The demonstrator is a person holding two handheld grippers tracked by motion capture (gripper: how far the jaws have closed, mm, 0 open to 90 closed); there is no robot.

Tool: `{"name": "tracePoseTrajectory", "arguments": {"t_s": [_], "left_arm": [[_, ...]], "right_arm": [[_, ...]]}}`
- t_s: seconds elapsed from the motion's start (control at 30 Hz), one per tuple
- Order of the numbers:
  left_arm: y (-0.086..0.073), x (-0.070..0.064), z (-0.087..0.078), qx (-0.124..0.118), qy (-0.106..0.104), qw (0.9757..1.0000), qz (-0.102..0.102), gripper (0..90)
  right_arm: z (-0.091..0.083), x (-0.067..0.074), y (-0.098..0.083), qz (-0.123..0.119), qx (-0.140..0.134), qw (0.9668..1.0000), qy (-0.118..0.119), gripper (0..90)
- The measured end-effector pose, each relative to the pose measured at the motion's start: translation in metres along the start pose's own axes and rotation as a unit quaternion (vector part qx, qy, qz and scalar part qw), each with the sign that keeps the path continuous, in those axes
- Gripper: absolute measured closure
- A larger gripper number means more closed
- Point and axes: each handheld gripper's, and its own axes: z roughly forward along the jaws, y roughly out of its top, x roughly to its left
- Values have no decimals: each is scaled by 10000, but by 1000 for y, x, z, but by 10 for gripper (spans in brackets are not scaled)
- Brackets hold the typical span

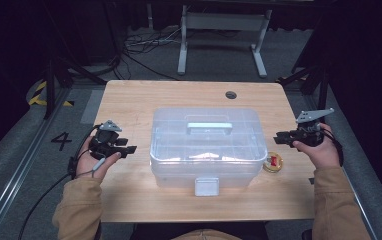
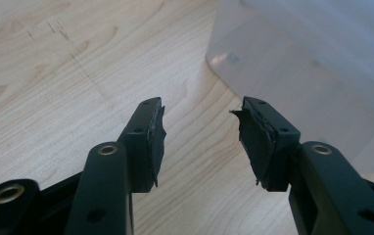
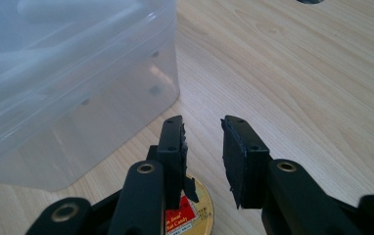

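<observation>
Our left gripper [image 1: 121, 148] hovers left of the clear lidded box [image 1: 206, 147], fingers [image 2: 151, 142] wide and empty. The box sits mid-counter [image 1: 129, 100], lid closed, front latch [image 1: 206, 186] down. Right of the box, our right gripper [image 1: 283, 137] hangs above a small round tin [image 1: 273, 162], fingers [image 3: 239, 156] narrowly parted, empty. We should steady both box ends evenly before working that latch.

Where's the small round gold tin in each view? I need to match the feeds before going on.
High view: the gold tin lies on the table right of the clear plastic box, just below the right gripper.
Left gripper view: not in it.
Right gripper view: bottom centre, partly behind the near jaw.
Shared landmark: the clear plastic box.
</observation>
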Motion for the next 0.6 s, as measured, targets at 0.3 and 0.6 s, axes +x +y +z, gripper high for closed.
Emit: {"name": "tracePoseTrajectory", "arguments": {"t_s": [0.3,0.6], "left_arm": [[11,-6,-7,95,-86,9999,24,510],[48,-24,-17,42,-264,9986,466,508]], "right_arm": [[-10,9,4,44,-121,9999,26,680],[-10,3,13,227,-85,9997,-67,665]]}}
